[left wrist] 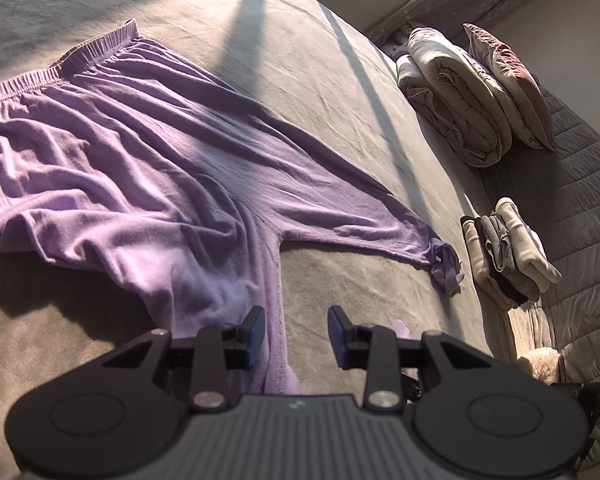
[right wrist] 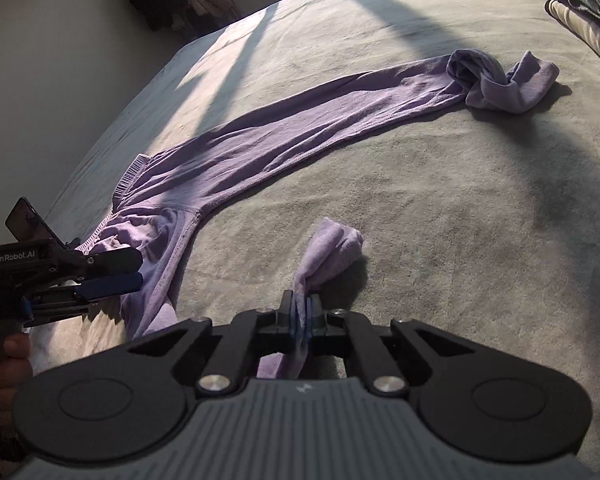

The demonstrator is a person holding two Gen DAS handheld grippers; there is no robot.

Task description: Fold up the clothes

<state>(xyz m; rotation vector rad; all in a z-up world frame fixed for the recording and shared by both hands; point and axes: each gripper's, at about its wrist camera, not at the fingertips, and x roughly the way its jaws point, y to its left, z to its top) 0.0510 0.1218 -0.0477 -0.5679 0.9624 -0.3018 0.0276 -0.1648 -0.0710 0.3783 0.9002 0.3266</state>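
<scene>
The purple trousers (left wrist: pixel 132 152) lie spread on the bed (left wrist: pixel 300 80), waistband (left wrist: pixel 56 66) at the far side, one leg stretched out toward a bunched cuff (right wrist: pixel 496 80), the other running back toward the two grippers. The right gripper (right wrist: pixel 301 312) has its fingers pinched tight on the near leg's cuff (right wrist: pixel 332 252), a wad of fabric bulging out beyond the tips. The left gripper (left wrist: pixel 296 330) hangs over the same leg higher up with its fingers (left wrist: pixel 254 330) standing moderately apart and nothing between them; the cloth passes beside the left-hand finger rather than in the gap. The main risk, as I judge it, is that the right grip holds only a crumpled bunch, so lifting or carrying it across could drag the leg into a twist or let a layer slip free. If the left gripper closes where it is, it may catch only a fold or miss the cloth. The far cuff is already knotted up and would fold in lumpy if not smoothed. Room is generous: bare bed lies between the legs and beyond the waistband. To the right, the stack of folded clothes (left wrist: pixel 508 256) sits just past the far cuff, with rolled bedding (left wrist: pixel 452 96) behind, so a wide sweep that way could disturb them.
</scene>
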